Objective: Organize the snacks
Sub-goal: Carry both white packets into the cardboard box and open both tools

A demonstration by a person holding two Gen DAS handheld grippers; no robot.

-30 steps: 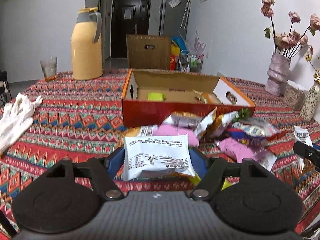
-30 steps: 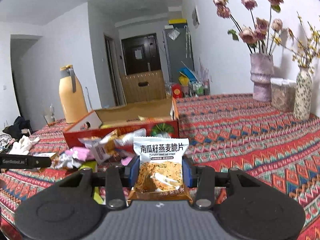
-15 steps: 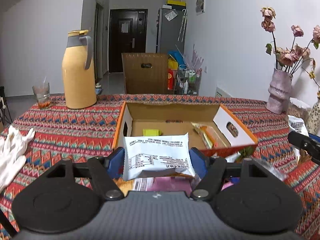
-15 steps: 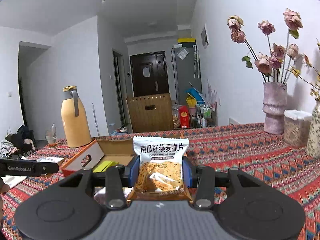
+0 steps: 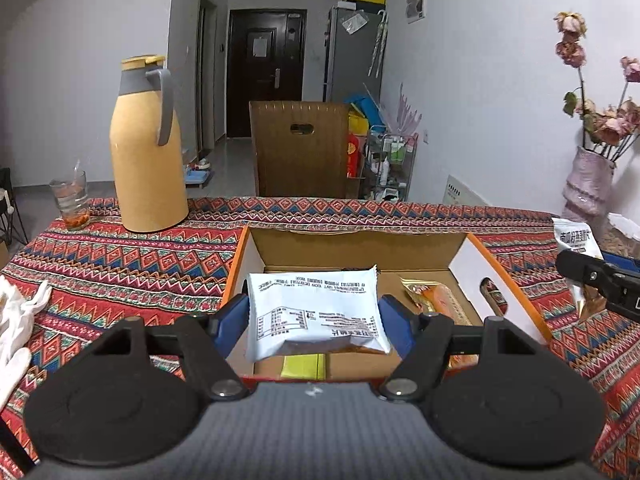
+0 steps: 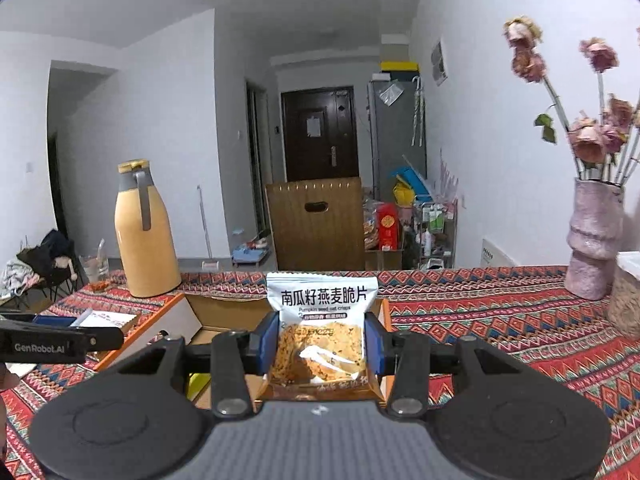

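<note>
My left gripper (image 5: 314,318) is shut on a white snack packet (image 5: 316,314), printed back side up, and holds it over the open orange cardboard box (image 5: 352,246). Inside the box lie an orange packet (image 5: 438,300) and a yellow-green packet (image 5: 303,365). My right gripper (image 6: 320,344) is shut on a pumpkin-seed oat crisps packet (image 6: 322,320), held above the box's right side (image 6: 216,310). The right gripper with its packet also shows in the left wrist view (image 5: 592,276) at the right edge. The left gripper shows in the right wrist view (image 6: 60,342) at the left.
A yellow thermos jug (image 5: 146,156) and a glass (image 5: 72,202) stand at the table's far left. White gloves (image 5: 16,320) lie at the left edge. A pink vase with dried roses (image 6: 592,236) and a jar (image 6: 628,296) stand at the right. A wooden chair back (image 5: 300,148) rises behind the table.
Both grippers have risen and moved forward from the snack pile to above the box, each still holding its packet. The pile in front of the box has dropped out of view.
</note>
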